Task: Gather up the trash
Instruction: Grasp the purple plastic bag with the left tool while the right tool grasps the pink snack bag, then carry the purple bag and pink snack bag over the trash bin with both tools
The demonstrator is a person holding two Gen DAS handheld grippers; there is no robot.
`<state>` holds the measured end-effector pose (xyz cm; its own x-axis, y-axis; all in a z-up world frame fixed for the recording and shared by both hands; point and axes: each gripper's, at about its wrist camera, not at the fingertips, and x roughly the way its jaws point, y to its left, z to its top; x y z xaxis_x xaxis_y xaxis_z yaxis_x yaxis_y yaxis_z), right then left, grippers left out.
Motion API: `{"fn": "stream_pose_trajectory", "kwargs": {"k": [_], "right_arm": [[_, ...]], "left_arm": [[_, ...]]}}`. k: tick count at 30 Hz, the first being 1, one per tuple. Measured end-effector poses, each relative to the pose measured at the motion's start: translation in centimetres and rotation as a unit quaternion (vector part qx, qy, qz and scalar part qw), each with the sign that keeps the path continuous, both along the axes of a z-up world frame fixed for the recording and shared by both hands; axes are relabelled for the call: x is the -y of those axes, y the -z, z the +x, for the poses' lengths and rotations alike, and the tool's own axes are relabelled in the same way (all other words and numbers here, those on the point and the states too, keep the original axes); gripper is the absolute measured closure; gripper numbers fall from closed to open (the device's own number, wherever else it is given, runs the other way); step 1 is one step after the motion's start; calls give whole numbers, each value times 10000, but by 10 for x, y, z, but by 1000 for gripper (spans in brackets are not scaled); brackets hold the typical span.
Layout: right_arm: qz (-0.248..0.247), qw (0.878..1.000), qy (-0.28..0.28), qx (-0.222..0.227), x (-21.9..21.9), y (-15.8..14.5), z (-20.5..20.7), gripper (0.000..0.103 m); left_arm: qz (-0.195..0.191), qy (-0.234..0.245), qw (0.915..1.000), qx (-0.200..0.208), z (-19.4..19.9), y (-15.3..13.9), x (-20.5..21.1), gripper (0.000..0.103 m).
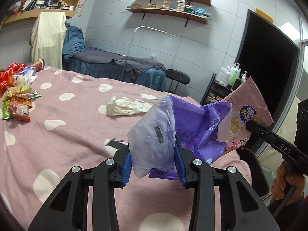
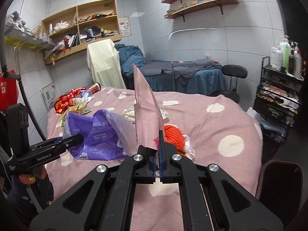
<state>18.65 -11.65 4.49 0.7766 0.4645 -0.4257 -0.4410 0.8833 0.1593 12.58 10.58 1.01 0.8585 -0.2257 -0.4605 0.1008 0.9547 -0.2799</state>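
Observation:
My left gripper (image 1: 153,159) is shut on a purple plastic bag (image 1: 194,132) and holds it above the pink dotted bed (image 1: 67,119). The bag's mouth faces right. My right gripper (image 2: 157,150) is shut on a pink snack packet (image 2: 145,111) and holds it upright beside the bag (image 2: 100,132). In the left wrist view the packet (image 1: 248,105) touches the bag's right edge, with the right gripper (image 1: 252,127) pinching its lower corner. The left gripper (image 2: 75,138) shows at the left of the right wrist view.
A pile of snack wrappers and bottles (image 1: 17,96) lies at the bed's far left. A crumpled white tissue (image 1: 125,106) lies mid-bed. An orange knitted item (image 2: 174,134) lies behind the right gripper. A black stool (image 2: 233,71), a cart of bottles (image 2: 283,80) and a second bed stand beyond.

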Motion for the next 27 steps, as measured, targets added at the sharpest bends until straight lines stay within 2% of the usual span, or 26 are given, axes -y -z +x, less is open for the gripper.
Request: {"fn": "stream_pose_trajectory", "kwargs": {"k": [7, 13, 19, 23, 27], "right_arm": [[30, 9976, 694, -78, 58, 10, -20, 100], [63, 9899, 1405, -193, 114, 22, -27, 100], [-110, 9752, 2178, -369, 161, 40, -30, 100], [-199, 9629, 2618, -626, 187, 59, -25, 100], [-261, 9497, 2926, -1084, 210, 86, -13, 100]], "left_arm": [[41, 603, 9982, -5, 6, 3, 53, 65], [67, 1159, 9932, 6, 14, 3, 101, 65], [161, 1609, 9868, 4, 19, 5, 141, 65], [161, 1825, 9830, -74, 24, 9, 161, 65], [263, 1961, 9802, -93, 23, 10, 178, 65]]}}
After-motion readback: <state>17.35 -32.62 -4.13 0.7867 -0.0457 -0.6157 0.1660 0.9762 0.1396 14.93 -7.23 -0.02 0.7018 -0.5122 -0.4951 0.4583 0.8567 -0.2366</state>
